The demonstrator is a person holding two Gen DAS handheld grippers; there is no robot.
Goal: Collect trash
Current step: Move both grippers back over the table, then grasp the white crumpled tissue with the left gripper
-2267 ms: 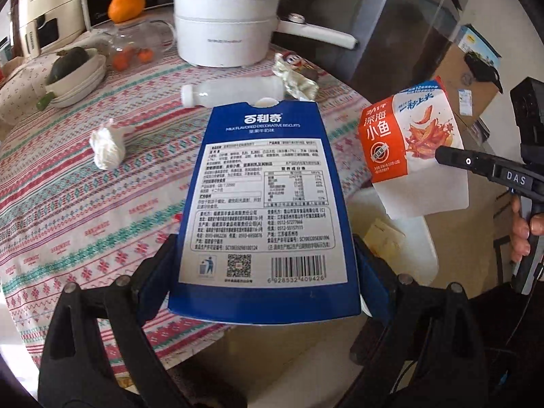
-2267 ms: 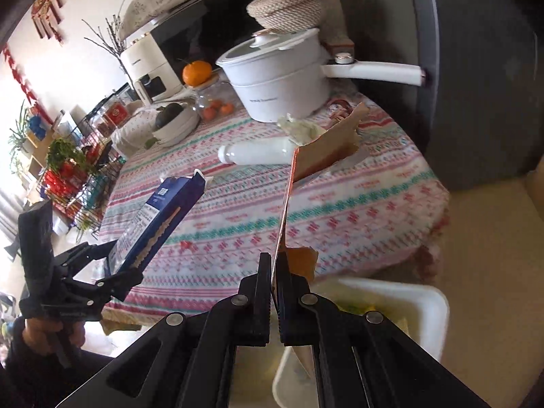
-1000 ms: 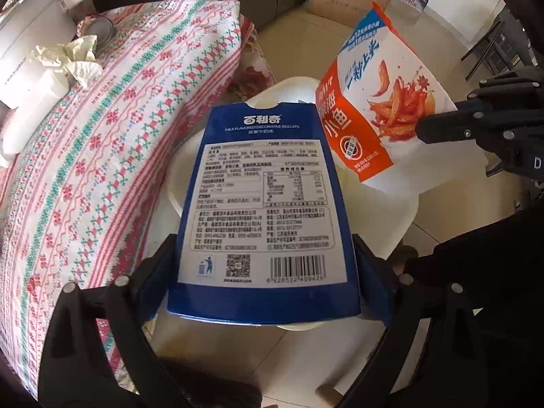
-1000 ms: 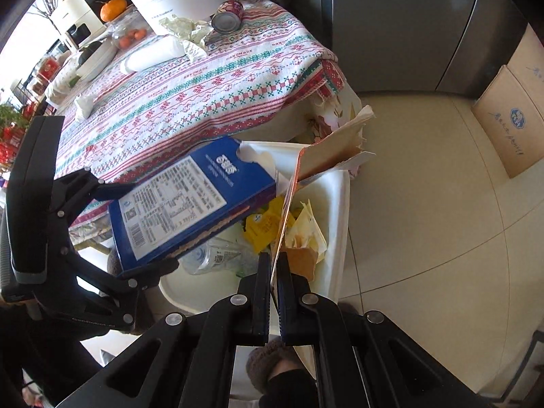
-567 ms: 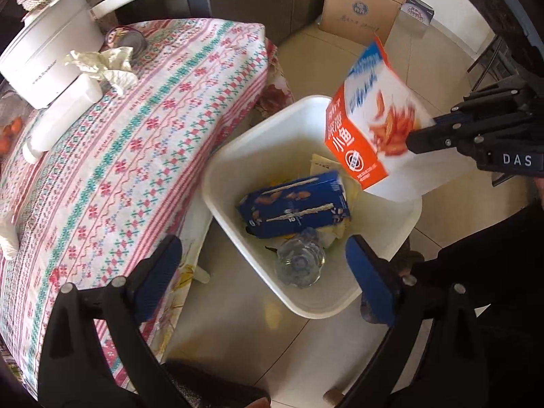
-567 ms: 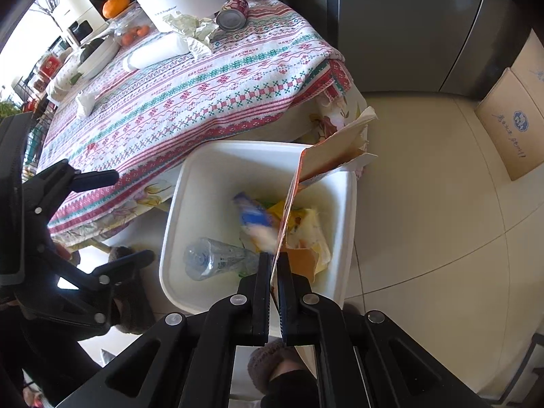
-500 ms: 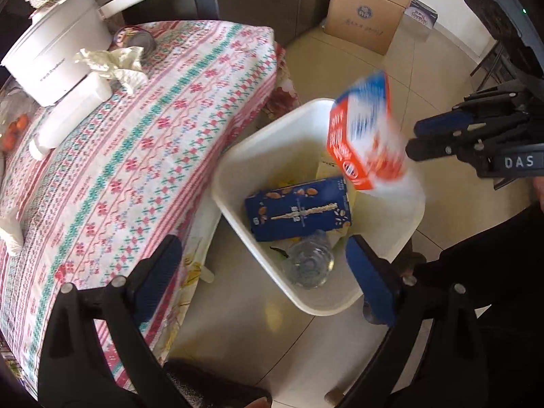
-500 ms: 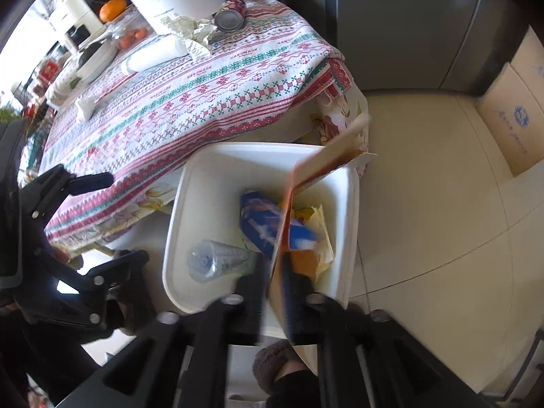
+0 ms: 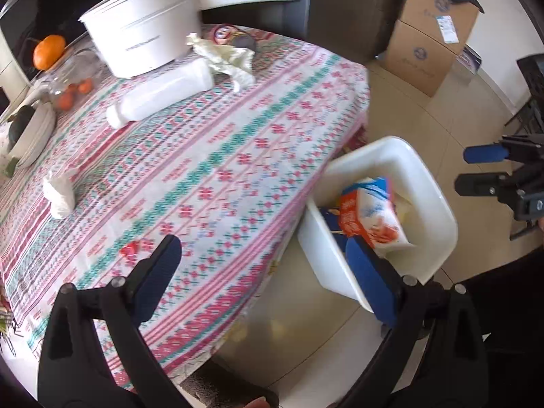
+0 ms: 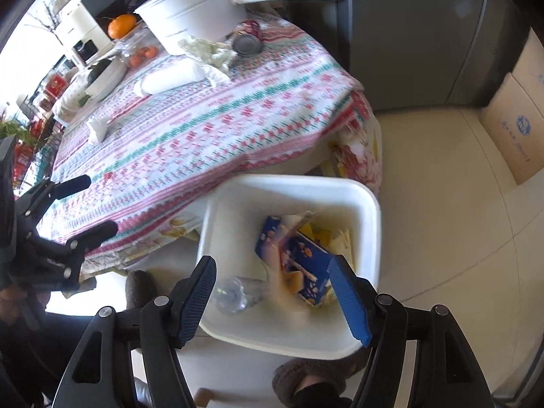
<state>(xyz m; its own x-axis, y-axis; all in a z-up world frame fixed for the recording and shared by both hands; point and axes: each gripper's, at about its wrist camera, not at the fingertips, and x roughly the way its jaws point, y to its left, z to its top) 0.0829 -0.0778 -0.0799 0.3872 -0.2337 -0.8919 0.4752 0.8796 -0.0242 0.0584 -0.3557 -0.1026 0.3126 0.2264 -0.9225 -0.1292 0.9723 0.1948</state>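
Observation:
A white bin [image 9: 438, 197] stands on the floor beside the table. The orange snack bag [image 9: 370, 217] lies in it on top of the blue biscuit box [image 10: 306, 265], next to a clear plastic bottle [image 10: 238, 292]. My right gripper [image 10: 272, 272] hovers over the bin with its jaws opening and nothing between them. My left gripper [image 9: 268, 272] is open and empty over the table's edge. On the patterned cloth lie a white bottle [image 9: 159, 93], crumpled tissue [image 9: 227, 57], a can [image 10: 246, 42], a small white wad [image 9: 59, 192] and a red scrap [image 9: 131, 248].
A white pot [image 9: 142, 34] with a long handle stands at the table's back, near an orange [image 9: 49, 51], a glass jar and stacked bowls. Cardboard boxes [image 9: 431, 44] and a dark fridge stand behind. A person's slippers [image 10: 312, 374] are at the bin.
The left gripper let the blue box fall into the bin and swung back over the table. The right gripper opened, and the orange bag dropped into the bin.

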